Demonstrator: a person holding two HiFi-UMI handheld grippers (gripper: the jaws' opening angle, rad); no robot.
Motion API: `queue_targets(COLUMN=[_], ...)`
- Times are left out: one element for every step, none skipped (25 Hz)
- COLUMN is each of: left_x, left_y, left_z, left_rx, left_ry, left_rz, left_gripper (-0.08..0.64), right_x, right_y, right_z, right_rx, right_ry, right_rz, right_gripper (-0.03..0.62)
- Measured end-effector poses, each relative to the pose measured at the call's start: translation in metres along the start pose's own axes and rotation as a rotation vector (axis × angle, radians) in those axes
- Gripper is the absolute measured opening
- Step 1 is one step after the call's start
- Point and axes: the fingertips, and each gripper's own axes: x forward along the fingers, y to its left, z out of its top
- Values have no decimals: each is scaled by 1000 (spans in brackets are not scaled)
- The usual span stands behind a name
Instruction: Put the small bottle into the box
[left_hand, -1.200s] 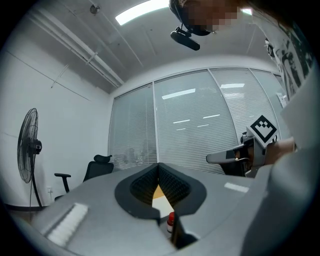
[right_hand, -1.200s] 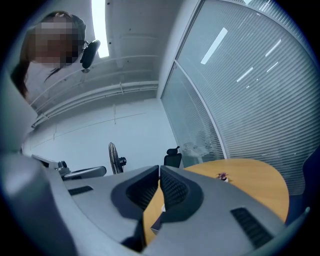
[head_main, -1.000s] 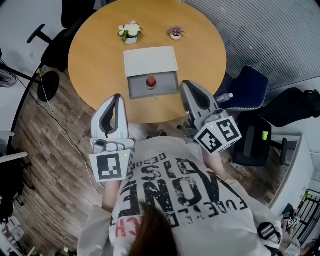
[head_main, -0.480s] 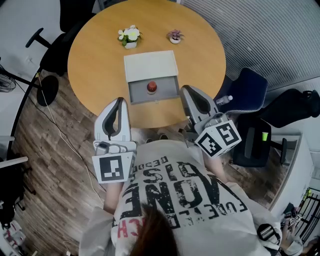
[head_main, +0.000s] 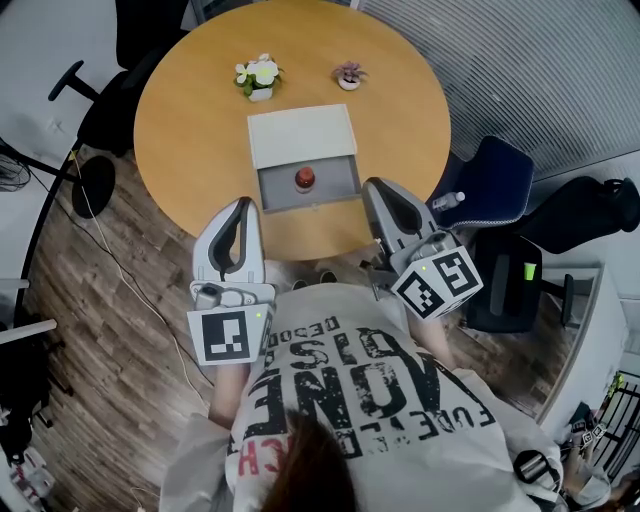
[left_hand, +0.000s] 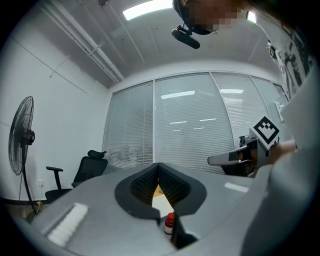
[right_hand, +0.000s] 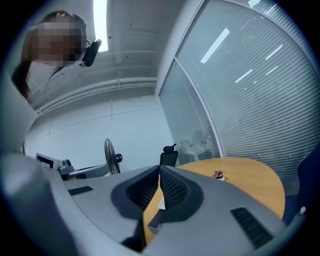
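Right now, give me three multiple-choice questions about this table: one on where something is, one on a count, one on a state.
1. Where is the small bottle?
A) standing in the open part of the box
B) lying on the floor
C) on the blue chair

2. How many potted plants stand on the table?
A) one
B) two
C) four

3. How do the left gripper's jaws stand?
A) wide apart
B) closed on the bottle
C) together, with nothing held

Answers:
1 A: its red cap shows inside the box's open tray.
2 B: two little pots stand beyond the box.
3 C: the left gripper view shows the pads meeting, with the bottle far off behind them.
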Motion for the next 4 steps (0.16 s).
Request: queue_targets(left_x=[1,2,2,3], left_y=[0,0,0,0], left_z=[-1,-2,-3,-4], left_rx=[-1,-3,-4,-5], left_ry=[2,4,6,8], left_rz=[-2,-5,-7,-10], left_gripper=[11,12,12,12], right_x=[0,0,0,0], right_y=[0,-1,-1,-1], right_z=[0,-1,-2,-2], right_rx=[-3,-5,-7,-9], right_ry=[2,4,5,7], right_rz=[-2,-4,-6,-8], right_gripper=[15,15,15,15])
